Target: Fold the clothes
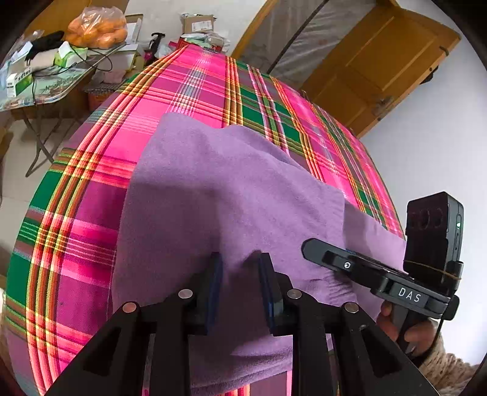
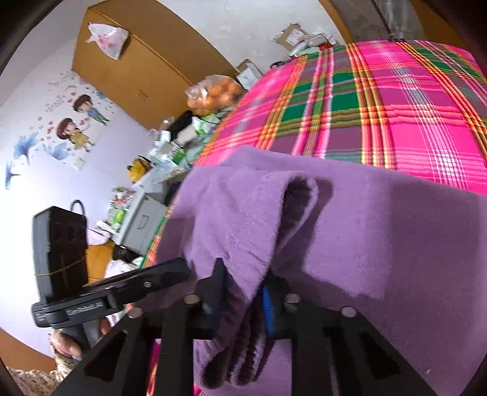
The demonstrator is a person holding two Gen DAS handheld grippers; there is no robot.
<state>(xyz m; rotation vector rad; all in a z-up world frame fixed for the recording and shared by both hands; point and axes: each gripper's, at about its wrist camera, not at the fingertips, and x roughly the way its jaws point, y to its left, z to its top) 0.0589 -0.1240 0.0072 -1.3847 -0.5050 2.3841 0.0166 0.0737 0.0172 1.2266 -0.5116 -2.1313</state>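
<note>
A purple fleece garment [image 1: 213,189] lies on a bed under a pink and green plaid cover [image 1: 182,91]. In the left wrist view my left gripper [image 1: 242,265] pinches a raised fold of the garment's near edge between its blue pads. My right gripper [image 1: 313,251] reaches onto the cloth from the right, with a hand on its grip. In the right wrist view my right gripper [image 2: 243,280] is shut on a bunched fold of the purple garment [image 2: 380,228], and a ribbed hem [image 2: 237,350] hangs down between the fingers. The left gripper [image 2: 179,268] sits close by at its left.
A folding table [image 1: 54,82] beyond the bed's far left corner carries a bag of oranges [image 1: 97,27], boxes and cables. A wooden door [image 1: 380,61] stands at the far right. A wooden wardrobe [image 2: 137,76] and clutter line the wall beside the bed.
</note>
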